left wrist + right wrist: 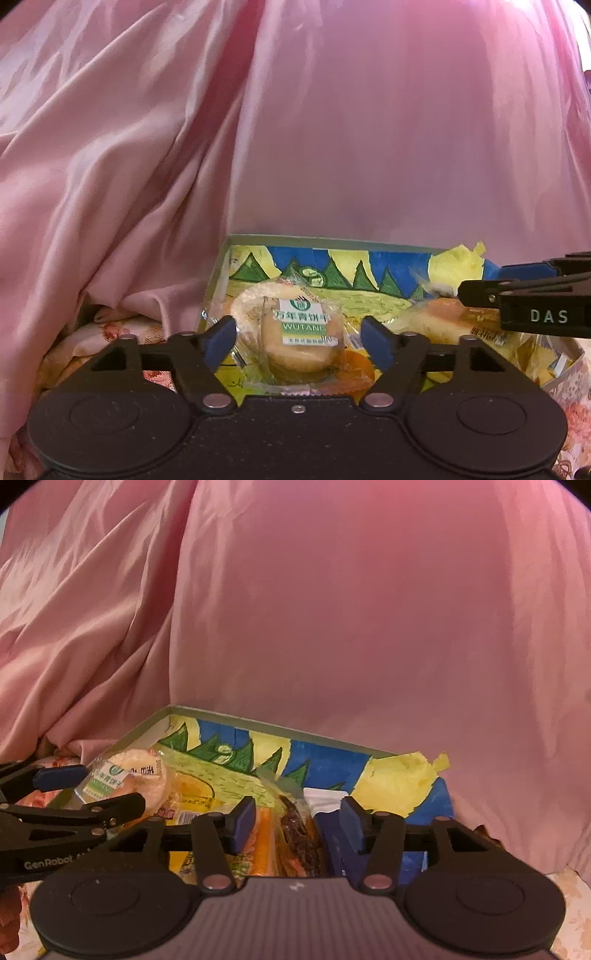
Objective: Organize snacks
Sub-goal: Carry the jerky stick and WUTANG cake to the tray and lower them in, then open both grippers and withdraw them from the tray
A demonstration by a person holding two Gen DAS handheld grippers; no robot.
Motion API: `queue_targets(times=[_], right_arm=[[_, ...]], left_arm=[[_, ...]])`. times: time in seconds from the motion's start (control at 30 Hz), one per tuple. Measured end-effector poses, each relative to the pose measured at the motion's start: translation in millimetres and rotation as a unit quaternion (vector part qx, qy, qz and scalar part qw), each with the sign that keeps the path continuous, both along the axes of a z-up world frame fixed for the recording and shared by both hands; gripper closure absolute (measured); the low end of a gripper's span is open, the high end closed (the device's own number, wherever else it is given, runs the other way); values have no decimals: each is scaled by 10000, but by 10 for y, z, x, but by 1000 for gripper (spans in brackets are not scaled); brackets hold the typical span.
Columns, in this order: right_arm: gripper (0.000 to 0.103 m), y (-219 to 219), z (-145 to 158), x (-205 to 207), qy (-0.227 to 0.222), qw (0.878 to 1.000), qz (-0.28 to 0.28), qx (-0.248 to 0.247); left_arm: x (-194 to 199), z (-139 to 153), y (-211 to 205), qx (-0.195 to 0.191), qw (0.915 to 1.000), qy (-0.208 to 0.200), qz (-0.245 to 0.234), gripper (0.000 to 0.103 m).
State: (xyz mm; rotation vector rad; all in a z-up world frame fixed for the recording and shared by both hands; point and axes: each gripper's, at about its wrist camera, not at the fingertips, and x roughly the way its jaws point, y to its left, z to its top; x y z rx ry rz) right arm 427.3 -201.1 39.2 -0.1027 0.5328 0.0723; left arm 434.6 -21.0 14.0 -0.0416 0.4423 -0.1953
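Observation:
A shallow box [332, 239] with a painted lining of green peaks, blue sky and yellow ground holds several wrapped snacks. My left gripper [299, 343] is open, its blue pads [221, 341] on either side of a round biscuit pack with a green label [303, 339], not pressing it. A wrapped bun [439, 317] lies to the right, where my right gripper [480, 282] reaches in. In the right wrist view, my right gripper [298, 821] stands open over an orange packet [264, 834] and a dark brown snack [299, 834], beside a blue packet [332, 834]. The left gripper [96, 790] straddles the biscuit pack [107, 779].
Pink satin cloth [332, 129] hangs right behind the box and folds down at its left. The box rim [258, 722] stands against this cloth. A floral tablecloth [92, 343] lies under the box. Torn yellow paper [406, 775] sticks up at the box's far right corner.

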Motion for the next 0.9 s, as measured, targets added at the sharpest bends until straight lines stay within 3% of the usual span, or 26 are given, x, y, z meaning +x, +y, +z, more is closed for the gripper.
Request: queue_targets(times=[0.1,0.17,0.23,0.53,0.63,0.9], right_arm=[[38,-68,51,-51,-130,9998,-61,140],[28,-112,92,-105,-280,9993,-102,222],[21,-155,140,-174,-455,9984,-140,290],[2,-263,319,-650,-1232,9912,-330,356],[0,-262,312,-873,-1497,9870,-401,437],[0,-195,162,-1285,-1637,9830,-486,672]], left_arm=[[-27,39,5,-31,10000,-70,39,16],[-60,71,20,-81,9999,-132,45,11],[-108,104,49,-137,9997,-192,108,1],[-460,216,311,-326,9980,-448,319,1],[-590,253,427,-480,9966,-570,352,1],[-886,283,587,-420,9957,-719,411,1]])
